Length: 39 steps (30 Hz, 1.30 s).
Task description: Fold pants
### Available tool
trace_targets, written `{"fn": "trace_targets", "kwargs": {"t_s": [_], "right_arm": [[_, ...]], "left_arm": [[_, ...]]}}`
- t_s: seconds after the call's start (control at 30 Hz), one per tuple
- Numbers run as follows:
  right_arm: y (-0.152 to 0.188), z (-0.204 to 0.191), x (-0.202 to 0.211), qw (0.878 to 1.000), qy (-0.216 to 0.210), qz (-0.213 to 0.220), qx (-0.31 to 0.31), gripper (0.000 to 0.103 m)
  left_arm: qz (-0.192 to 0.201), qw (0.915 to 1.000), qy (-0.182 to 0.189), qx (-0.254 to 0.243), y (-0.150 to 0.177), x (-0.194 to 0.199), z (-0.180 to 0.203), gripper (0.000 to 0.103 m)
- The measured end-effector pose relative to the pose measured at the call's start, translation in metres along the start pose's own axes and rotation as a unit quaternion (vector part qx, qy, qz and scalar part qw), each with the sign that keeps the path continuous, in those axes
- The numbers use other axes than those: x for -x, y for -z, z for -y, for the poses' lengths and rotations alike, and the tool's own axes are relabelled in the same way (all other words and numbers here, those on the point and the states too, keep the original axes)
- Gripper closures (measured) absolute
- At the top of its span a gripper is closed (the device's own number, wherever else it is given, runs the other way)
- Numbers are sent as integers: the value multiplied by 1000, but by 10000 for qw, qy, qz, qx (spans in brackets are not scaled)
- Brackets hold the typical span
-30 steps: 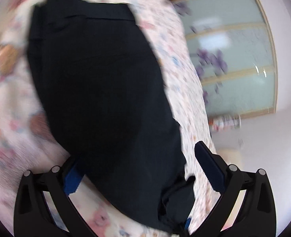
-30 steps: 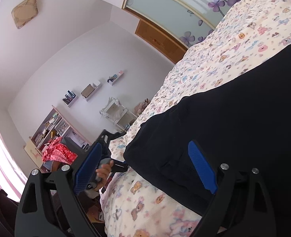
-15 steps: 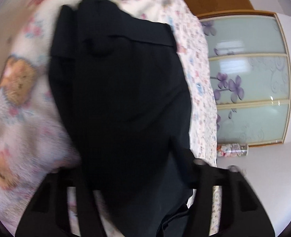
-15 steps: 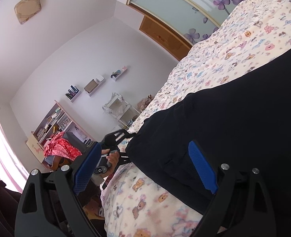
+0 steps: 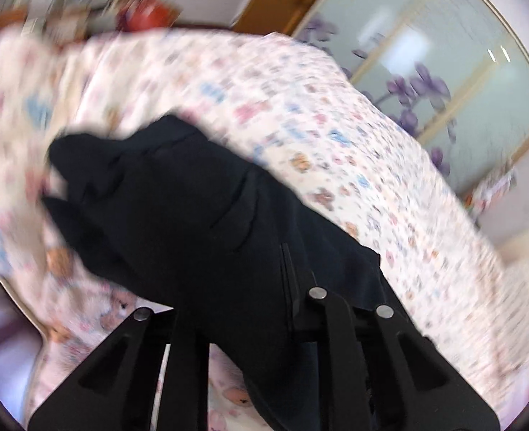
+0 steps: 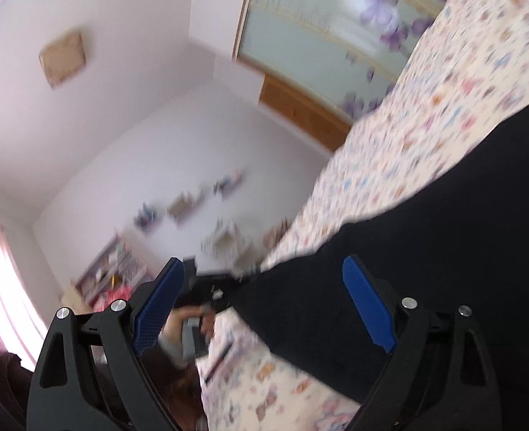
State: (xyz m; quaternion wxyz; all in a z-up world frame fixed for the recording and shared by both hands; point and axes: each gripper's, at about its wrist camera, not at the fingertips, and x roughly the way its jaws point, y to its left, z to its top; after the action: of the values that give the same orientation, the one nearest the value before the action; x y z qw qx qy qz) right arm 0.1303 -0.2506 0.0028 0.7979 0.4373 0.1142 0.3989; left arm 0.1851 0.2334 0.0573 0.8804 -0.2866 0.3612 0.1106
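closing jaws, pants (image 5: 200, 215) between

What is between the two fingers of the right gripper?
In the right wrist view, the open right gripper has between its fingers an edge of the dark pants, the left gripper and the bedsheet.

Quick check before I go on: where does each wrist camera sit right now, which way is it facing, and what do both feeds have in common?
Left wrist: on the left gripper, angled down onto the dark pants on the patterned bedspread; its black fingers are closing on the pants fabric.
Right wrist: on the right gripper, looking roughly level across the bed's edge toward the white wall; its blue-padded fingers stand open, and a hand holding the other gripper shows between them.
Shared: pants, bedspread, and the flowered glass wardrobe doors.
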Motion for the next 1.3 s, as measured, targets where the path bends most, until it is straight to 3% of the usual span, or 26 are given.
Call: {"fn": "trace_targets", "kwargs": {"t_s": [0.1, 0.23, 0.37, 0.43, 0.53, 0.57, 0.63, 0.7, 0.77, 0.8, 0.83, 0.87, 0.9, 0.97, 1.0, 1.07, 1.2, 1.3], "right_arm": [[-7, 9, 23, 9977, 80, 619, -267, 11], [-14, 21, 37, 9934, 58, 999, -562, 10], [-16, 22, 44, 9911, 33, 1214, -547, 10], [-17, 24, 49, 9891, 29, 1342, -601, 10], [-19, 27, 61, 9847, 54, 1606, -671, 10], [-20, 31, 67, 9828, 65, 1693, -728, 10], [-20, 39, 74, 9782, 89, 1877, -888, 10], [-21, 46, 83, 9716, 133, 2102, -1076, 8], [-21, 50, 87, 9680, 164, 2214, -1171, 6], [-20, 51, 86, 9673, 174, 2233, -1188, 6], [-20, 51, 85, 9674, 172, 2227, -1192, 6], [-20, 51, 83, 9681, 202, 2202, -1180, 6], [-20, 51, 82, 9681, 203, 2201, -1177, 6], [-21, 52, 80, 9679, 218, 2203, -1188, 6], [-21, 52, 79, 9679, 250, 2188, -1208, 6], [-20, 54, 79, 9677, 266, 2174, -1248, 6], [-18, 57, 83, 9676, 397, 2173, -1226, 6], [-18, 61, 87, 9674, 496, 2140, -1261, 6]], "left_arm": [[216, 9980, -129, -578, 3, 16, 38, 87], [455, 9900, -211, -1320, 15, 31, 87, 87], [679, 9723, 53, -2235, 43, 45, 149, 88], [825, 9475, 197, -3084, 76, 52, 193, 88], [852, 8857, 569, -4529, 153, 54, 253, 88], [732, 8605, 680, -4995, 183, 50, 267, 88], [344, 8324, 785, -5475, 226, 37, 278, 88], [71, 8276, 771, -5559, 248, 21, 276, 88], [34, 8287, 903, -5524, 257, 15, 269, 88], [-4, 8256, 889, -5573, 262, 15, 269, 88], [92, 8169, 750, -5718, 271, 14, 267, 88], [137, 8162, 777, -5724, 274, 14, 264, 88], [93, 8224, 830, -5628, 271, 13, 261, 88], [55, 8437, 973, -5279, 257, 15, 255, 88], [139, 8448, 971, -5261, 255, 19, 252, 88], [383, 8371, 898, -5382, 258, 28, 252, 88], [156, 8427, 842, -5316, 277, 18, 244, 86], [224, 8435, 783, -5309, 293, 11, 236, 83]]}}
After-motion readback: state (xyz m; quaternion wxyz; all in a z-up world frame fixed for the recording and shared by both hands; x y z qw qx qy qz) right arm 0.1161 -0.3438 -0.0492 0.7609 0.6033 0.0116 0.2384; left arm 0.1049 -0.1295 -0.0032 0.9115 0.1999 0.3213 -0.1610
